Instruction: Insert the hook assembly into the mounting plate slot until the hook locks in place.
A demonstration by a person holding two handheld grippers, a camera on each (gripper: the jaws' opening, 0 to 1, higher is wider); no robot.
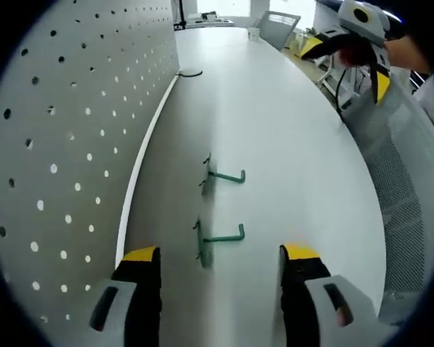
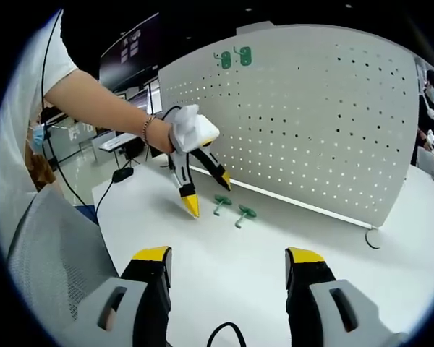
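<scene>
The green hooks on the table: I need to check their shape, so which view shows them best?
The left gripper view: both green hooks lie close ahead of the left gripper, shapes plain. The right gripper view shows them small and distant, near the pegboard.

A long white table with a smooth matte top (image 1: pixel 275 123) carries everything. A white perforated pegboard panel (image 2: pixel 311 108) stands upright along one side, its base on the tabletop. Two small green metal hooks (image 1: pixel 220 242) (image 1: pixel 224 176) lie on the surface near the panel, close together but apart. A thin black loop of cable (image 2: pixel 372 238) rests by the panel's end.
</scene>
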